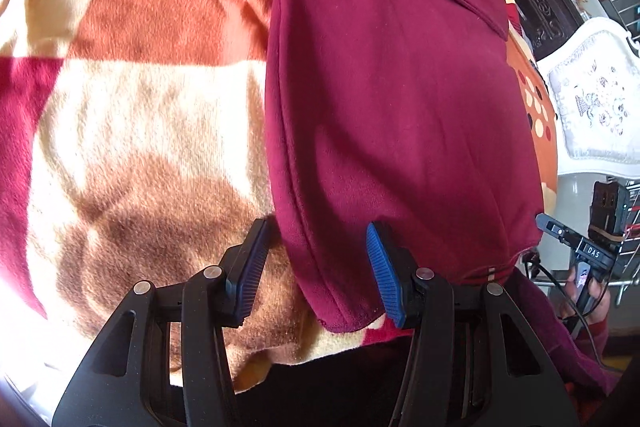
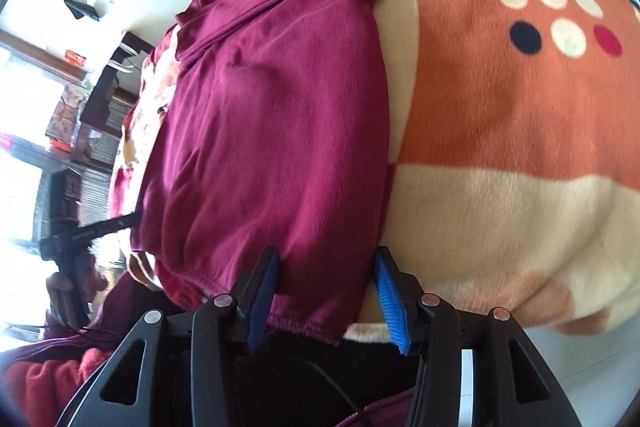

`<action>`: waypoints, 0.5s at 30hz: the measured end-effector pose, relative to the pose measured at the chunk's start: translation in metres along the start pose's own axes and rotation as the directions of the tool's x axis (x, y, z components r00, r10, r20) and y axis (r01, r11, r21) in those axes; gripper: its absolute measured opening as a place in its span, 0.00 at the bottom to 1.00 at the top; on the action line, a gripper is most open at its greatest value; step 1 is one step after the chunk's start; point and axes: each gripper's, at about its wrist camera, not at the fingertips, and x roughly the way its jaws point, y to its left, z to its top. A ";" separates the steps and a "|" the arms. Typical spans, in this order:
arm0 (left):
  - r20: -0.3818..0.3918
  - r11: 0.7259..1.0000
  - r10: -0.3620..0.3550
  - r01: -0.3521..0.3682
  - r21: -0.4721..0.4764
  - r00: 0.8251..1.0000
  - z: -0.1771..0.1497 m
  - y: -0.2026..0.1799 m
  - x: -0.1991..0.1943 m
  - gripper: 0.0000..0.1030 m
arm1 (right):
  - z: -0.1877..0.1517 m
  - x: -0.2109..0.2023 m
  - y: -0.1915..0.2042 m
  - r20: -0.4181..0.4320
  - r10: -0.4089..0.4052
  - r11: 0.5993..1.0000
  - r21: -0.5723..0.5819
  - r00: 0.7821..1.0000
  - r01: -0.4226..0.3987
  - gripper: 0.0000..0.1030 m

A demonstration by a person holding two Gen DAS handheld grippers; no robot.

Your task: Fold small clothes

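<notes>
Now the maroon garment (image 1: 400, 107) lies spread flat on the patterned blanket (image 1: 140, 107) of the bed, already doubled lengthwise by the look of it, its near hem right at the blanket's near edge, and both grippers sit at that hem. Risk first: the left gripper (image 1: 316, 267) straddles the garment's near left corner, and the right gripper (image 2: 326, 291) straddles the near right corner, but neither pair of pads is pressing cloth, so a lift from here could take only the top layer or miss the hem altogether, and the fold would come apart. Another worry is the plush blanket: a pad that digs low at the garment's edge could pinch blanket pile along with the hem and drag the whole lot. And if one corner is caught and the other is not, the garment would skew and the next fold would land crooked. Jaws now: the left jaws stand about half open, one blue pad (image 1: 384, 271) resting on the maroon cloth, the other just beside the garment's left edge over bare blanket, holding nothing. The right jaws stand half open too and are widening at this moment, the hem strip between them, loose, not gripped.
</notes>
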 end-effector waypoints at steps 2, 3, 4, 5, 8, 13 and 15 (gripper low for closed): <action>0.005 1.000 -0.009 0.009 -0.008 1.000 0.002 0.000 0.001 0.49 | -0.002 0.001 -0.002 -0.003 0.013 1.000 0.013 1.000 -0.013 0.45; 0.005 1.000 -0.019 0.019 -0.014 1.000 0.003 0.000 0.001 0.49 | -0.003 0.001 -0.003 -0.005 0.019 1.000 0.023 1.000 -0.019 0.45; 0.004 0.999 -0.029 0.029 -0.015 1.000 0.004 -0.002 0.003 0.49 | -0.003 0.001 -0.004 -0.007 0.024 0.999 0.028 1.000 -0.024 0.45; 0.002 0.999 -0.032 0.032 -0.011 0.999 0.004 -0.003 0.004 0.49 | -0.003 0.001 -0.005 -0.009 0.032 0.999 0.034 0.999 -0.031 0.45; 0.008 0.999 -0.035 0.035 0.004 0.999 0.008 -0.006 0.007 0.49 | -0.004 0.001 -0.006 -0.004 0.053 0.998 0.040 0.999 -0.052 0.45; 0.017 0.998 -0.059 0.058 0.040 0.998 0.014 -0.014 0.007 0.38 | -0.009 0.000 0.000 0.026 0.063 0.998 -0.013 0.998 -0.063 0.21; 0.030 0.997 -0.033 0.031 0.069 0.999 0.017 -0.018 0.005 0.18 | -0.009 -0.006 0.002 0.049 0.062 0.998 -0.025 0.997 -0.061 0.14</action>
